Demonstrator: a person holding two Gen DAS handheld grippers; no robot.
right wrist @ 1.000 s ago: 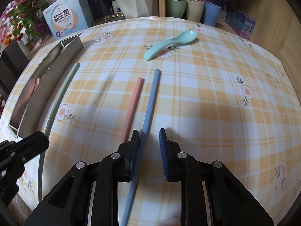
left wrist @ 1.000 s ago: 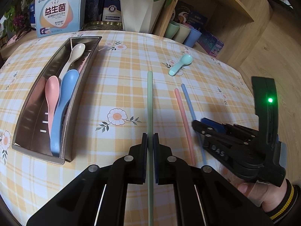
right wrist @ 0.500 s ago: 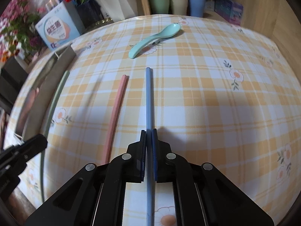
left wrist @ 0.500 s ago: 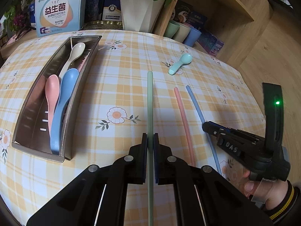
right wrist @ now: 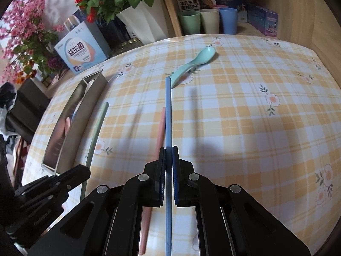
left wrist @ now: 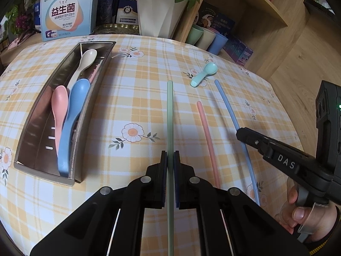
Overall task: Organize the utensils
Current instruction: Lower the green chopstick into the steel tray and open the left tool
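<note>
Checked tablecloth (left wrist: 138, 98) scene: my left gripper (left wrist: 170, 160) clamps the green chopstick (left wrist: 169, 115), right gripper (right wrist: 169, 155) clamps the blue chopstick (right wrist: 168, 111), and the steel tray (left wrist: 32, 149) lies lengthwise left of both.

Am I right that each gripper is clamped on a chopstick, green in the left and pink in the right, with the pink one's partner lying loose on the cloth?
Nearly: the right gripper clamps the blue chopstick, as the right wrist view shows. The pink chopstick lies loose; the left gripper does hold the green chopstick.

White flowerpot (left wrist: 158, 16) (red blooms), printed box (left wrist: 67, 19), three cups (right wrist: 207, 20) behind checked tablecloth (right wrist: 245, 117).
</note>
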